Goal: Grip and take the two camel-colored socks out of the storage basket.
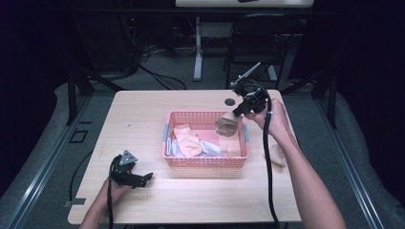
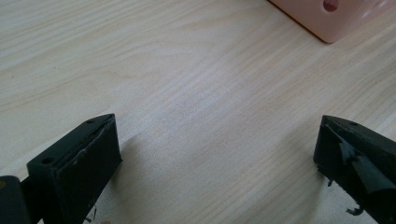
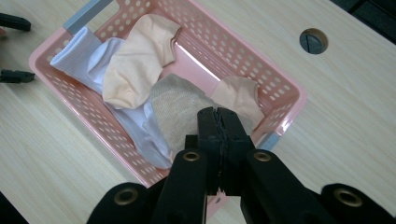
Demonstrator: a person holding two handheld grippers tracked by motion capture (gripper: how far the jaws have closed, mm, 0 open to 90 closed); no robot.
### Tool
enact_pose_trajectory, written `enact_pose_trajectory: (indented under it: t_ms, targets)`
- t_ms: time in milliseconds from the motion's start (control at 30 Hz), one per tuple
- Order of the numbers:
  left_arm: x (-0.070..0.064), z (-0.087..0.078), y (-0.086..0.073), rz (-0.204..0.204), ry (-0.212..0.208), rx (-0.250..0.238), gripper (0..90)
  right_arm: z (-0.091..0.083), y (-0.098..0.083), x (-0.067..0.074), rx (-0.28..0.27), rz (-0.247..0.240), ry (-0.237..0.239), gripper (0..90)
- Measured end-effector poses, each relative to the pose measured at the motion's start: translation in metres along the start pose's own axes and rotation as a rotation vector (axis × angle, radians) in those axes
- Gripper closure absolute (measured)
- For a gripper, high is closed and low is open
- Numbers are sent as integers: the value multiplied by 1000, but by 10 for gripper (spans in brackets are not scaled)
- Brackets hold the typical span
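Worktop (image 1: 143, 114): pale wood grain; a round cable hole (image 1: 230, 101) is seen near its far edge.
Basket (image 1: 206, 161): pink, perforated, with grey handles at both ends; it is set near the middle of the worktop.
Basket contents: a peach sock (image 3: 135, 65), a white ribbed sock (image 3: 84, 58) and another peach sock (image 3: 238, 95) are laid inside.
Right gripper (image 3: 218, 122): its jaws are pressed together on a beige sock (image 3: 180, 112), which is held over the basket's right end, hanging down into it.
Left gripper (image 1: 143, 179): it is held low over the near left of the worktop, well apart from the basket; its jaws are spread wide with nothing between them.
Sock outside the basket (image 1: 277, 155): a peach one is laid on the worktop just right of the basket, partly hidden by the right forearm.
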State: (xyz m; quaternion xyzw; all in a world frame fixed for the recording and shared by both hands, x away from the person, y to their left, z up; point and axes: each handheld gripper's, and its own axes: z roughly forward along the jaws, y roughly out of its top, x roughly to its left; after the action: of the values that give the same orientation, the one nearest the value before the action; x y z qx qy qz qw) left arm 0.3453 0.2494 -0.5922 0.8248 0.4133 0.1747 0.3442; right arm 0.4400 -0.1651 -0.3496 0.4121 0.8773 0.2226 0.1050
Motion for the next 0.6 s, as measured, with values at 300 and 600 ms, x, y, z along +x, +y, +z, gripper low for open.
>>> enact_pose_trajectory:
  t_ms: [300, 600]
  targets:
    - [0, 0, 0, 0, 0, 0, 3, -29, 3, -14, 2, 25, -22, 897]
    - [0, 0, 0, 5, -1, -1, 2, -53, -2, -30, 37, 60, -63, 896]
